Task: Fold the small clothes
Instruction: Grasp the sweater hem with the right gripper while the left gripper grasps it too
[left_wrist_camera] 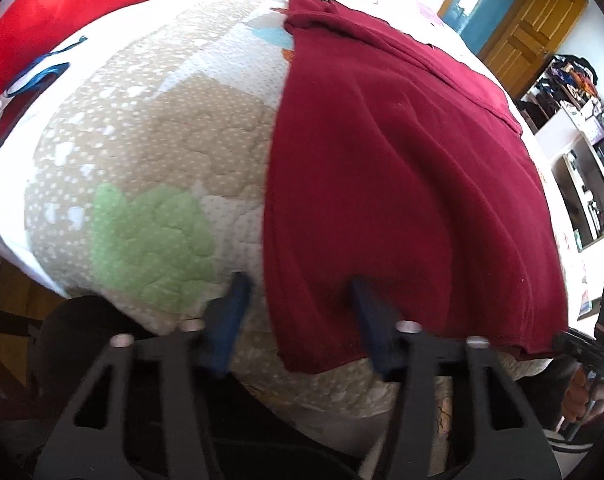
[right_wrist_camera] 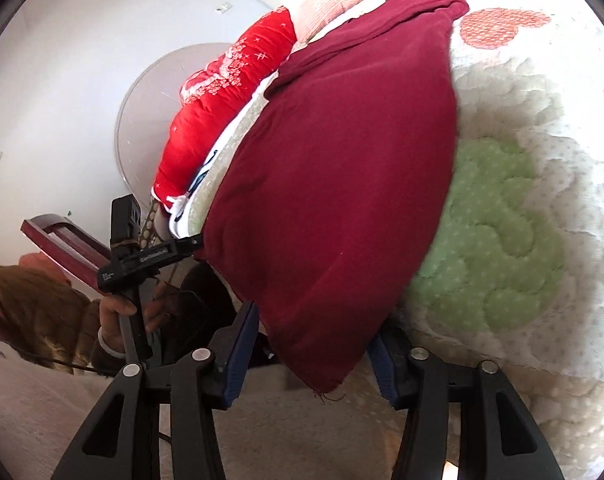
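Garment: We see a dark red garment (left_wrist_camera: 402,184) spread flat on a bed, its near hem hanging a little over the bed's edge. In the left wrist view it fills the field from 12 o'clock round to 4 o'clock. In the right wrist view the same cloth (right_wrist_camera: 342,184) runs from 1 o'clock down to a corner at 6 o'clock.

Bed: We see a quilted bedspread (left_wrist_camera: 150,152) in cream and tan with a green patch, lying under the garment and showing bare at 9 o'clock of it in the left wrist view.

Left gripper: Our left gripper (left_wrist_camera: 298,296) stands wide apart at the garment's near left corner. One blue finger (left_wrist_camera: 234,312) sits on bare quilt just beside the hem, the other reaches onto the red cloth. It holds nothing.

Right gripper: Our right gripper (right_wrist_camera: 314,336) is also spread wide, its fingers either side of the garment's other near corner, which droops between them. It is not clamped on the cloth.

Background: A bright red cushion (left_wrist_camera: 102,4) lies at 11 o'clock beyond the quilt. A wooden door (left_wrist_camera: 538,20) shows at 1 o'clock.

Other hand: In the right wrist view we see the person's left hand (right_wrist_camera: 118,312) at 8 o'clock, gripping the other tool's handle.
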A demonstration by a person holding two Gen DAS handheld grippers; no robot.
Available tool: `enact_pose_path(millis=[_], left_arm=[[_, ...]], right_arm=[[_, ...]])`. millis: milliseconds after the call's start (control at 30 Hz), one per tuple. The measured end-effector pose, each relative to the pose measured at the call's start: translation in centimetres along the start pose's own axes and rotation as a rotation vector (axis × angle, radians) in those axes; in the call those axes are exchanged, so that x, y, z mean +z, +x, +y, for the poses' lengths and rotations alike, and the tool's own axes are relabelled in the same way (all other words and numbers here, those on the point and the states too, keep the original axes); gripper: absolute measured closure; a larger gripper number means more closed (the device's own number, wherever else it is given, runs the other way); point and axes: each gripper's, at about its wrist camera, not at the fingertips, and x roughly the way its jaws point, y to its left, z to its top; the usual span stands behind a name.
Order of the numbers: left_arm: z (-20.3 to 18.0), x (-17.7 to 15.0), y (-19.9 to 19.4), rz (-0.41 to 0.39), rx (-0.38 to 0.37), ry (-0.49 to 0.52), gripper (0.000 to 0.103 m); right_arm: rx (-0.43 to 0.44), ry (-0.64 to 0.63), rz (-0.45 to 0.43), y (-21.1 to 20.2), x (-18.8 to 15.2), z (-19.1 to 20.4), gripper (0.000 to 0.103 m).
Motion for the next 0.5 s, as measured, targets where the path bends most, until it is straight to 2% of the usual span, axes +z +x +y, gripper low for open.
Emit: enact_pose_path(millis=[33, 67, 100, 200, 333, 500], left_arm=[[0.2, 0.1, -0.1, 0.000, -0.007, -0.002, 0.076], [0.2, 0.2, -0.2, 0.002, -0.009, 0.001, 0.082], [0.2, 0.2, -0.4, 0.009, -0.040, 0.005, 0.095], [-0.3, 0.5, -1.7, -0.006, -0.075, 0.028, 0.096], [0.0, 2.3, -3.4, -0.048, -0.151, -0.008, 0.096], [-0.1, 6.0, -5.2, -0.139, -0.216, -0.035, 0.096]], right_arm=[[0.000, -0.015, 0.002, 0.1, 0.2, 0.2, 0.075], [-0.001, -0.034, 0.002, 0.1, 0.4, 0.4, 0.084], [-0.003, -0.049, 0.000, 0.2, 0.7, 0.6, 0.085], [0.008, -0.092, -0.008, 0.2, 1.8, 1.6, 0.088], [0.050, -0.131, -0.061, -0.9, 3.8, 2.7, 0.088], [0.094, -0.155, -0.193, -3.4, 7.5, 3.5, 0.089]])
